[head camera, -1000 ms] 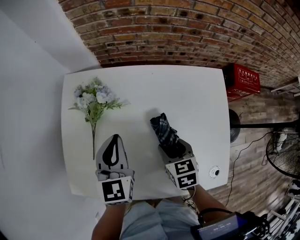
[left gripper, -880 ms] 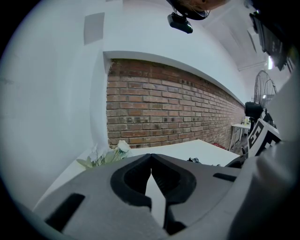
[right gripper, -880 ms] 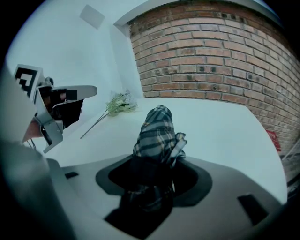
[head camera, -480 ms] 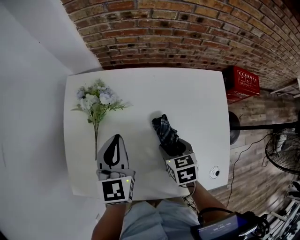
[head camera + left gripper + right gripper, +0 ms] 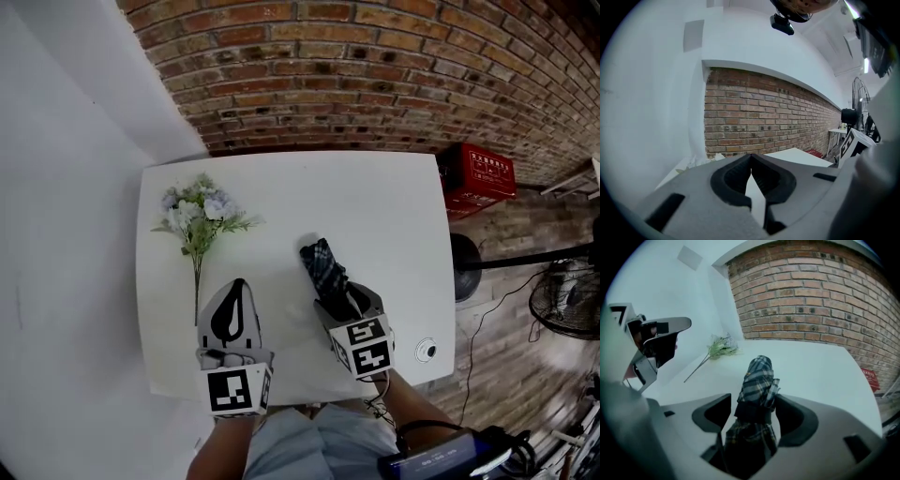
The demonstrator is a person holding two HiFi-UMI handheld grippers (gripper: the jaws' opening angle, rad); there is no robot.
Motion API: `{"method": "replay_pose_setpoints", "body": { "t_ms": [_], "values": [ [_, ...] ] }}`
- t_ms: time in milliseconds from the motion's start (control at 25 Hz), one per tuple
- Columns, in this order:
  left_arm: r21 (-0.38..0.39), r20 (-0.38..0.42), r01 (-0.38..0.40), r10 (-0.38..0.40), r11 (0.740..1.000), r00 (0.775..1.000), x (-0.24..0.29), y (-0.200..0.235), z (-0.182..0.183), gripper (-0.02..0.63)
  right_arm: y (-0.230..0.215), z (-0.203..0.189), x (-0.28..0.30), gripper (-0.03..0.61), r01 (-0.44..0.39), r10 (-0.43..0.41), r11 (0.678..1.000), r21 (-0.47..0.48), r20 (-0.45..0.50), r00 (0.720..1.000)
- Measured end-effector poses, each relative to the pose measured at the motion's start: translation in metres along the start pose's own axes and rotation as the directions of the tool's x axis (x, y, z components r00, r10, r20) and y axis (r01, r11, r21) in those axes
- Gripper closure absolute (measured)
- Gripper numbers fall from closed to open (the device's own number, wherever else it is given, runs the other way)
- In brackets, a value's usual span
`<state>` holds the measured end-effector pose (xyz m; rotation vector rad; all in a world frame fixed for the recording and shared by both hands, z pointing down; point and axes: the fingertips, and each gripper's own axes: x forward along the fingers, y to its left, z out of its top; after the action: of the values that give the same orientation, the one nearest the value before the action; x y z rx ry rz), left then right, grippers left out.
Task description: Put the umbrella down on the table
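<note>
The folded plaid umbrella (image 5: 323,267) lies on the white table (image 5: 375,206), its tip pointing away from me. My right gripper (image 5: 342,300) straddles its near end. The jaws have just been opening and stand open, with the umbrella (image 5: 757,380) still between them and a gap showing on its left side. In the right gripper view that gripper (image 5: 753,404) points down at the tabletop. My left gripper (image 5: 236,283) hovers to the left of the umbrella, shut and with nothing in it; its tips (image 5: 751,157) meet.
A bunch of pale artificial flowers (image 5: 197,216) lies at the table's far left. A small round white object (image 5: 427,350) sits at the near right corner. A brick wall runs behind the table; a red box (image 5: 487,173) and a fan (image 5: 562,300) stand on the floor to the right.
The right gripper's jaws have spread apart around the umbrella, which stays where it lay on the table. The left gripper has hardly shifted.
</note>
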<state>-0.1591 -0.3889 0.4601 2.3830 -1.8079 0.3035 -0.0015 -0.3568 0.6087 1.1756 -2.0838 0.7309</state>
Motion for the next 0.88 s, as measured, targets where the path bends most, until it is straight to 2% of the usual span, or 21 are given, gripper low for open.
{"method": "replay_pose_setpoints", "body": {
  "t_ms": [160, 320, 440, 640, 760, 880],
  "values": [
    [0.027, 0.025, 0.006, -0.007, 1.000, 1.000, -0.013, -0.013, 0.019, 0.606, 0.006, 0.016, -0.027, 0.278, -0.011, 0.011, 1.000, -0.001, 0.072, 0.997],
    [0.030, 0.107, 0.002, -0.005, 1.000, 0.994, -0.025, -0.031, 0.060, 0.606, 0.007, 0.058, -0.069, 0.296, -0.017, 0.023, 0.999, -0.031, 0.226, 0.974],
    [0.051, 0.180, 0.006, -0.015, 0.999, 0.984, -0.036, -0.048, 0.098, 0.606, 0.014, 0.094, -0.109, 0.340, -0.012, 0.040, 0.997, -0.079, 0.370, 0.928],
    [0.102, 0.281, -0.011, -0.018, 0.995, 0.959, -0.052, -0.059, 0.154, 0.606, 0.025, 0.150, -0.171, 0.429, 0.060, 0.044, 0.985, -0.163, 0.568, 0.822],
    [0.098, 0.307, -0.024, -0.007, 0.995, 0.952, -0.064, -0.059, 0.171, 0.606, 0.028, 0.167, -0.200, 0.494, 0.109, 0.022, 0.980, -0.165, 0.637, 0.771],
    [0.117, 0.336, -0.033, -0.008, 0.993, 0.942, -0.073, -0.063, 0.186, 0.606, 0.029, 0.177, -0.221, 0.564, 0.126, 0.006, 0.981, -0.149, 0.667, 0.745]
  ]
}}
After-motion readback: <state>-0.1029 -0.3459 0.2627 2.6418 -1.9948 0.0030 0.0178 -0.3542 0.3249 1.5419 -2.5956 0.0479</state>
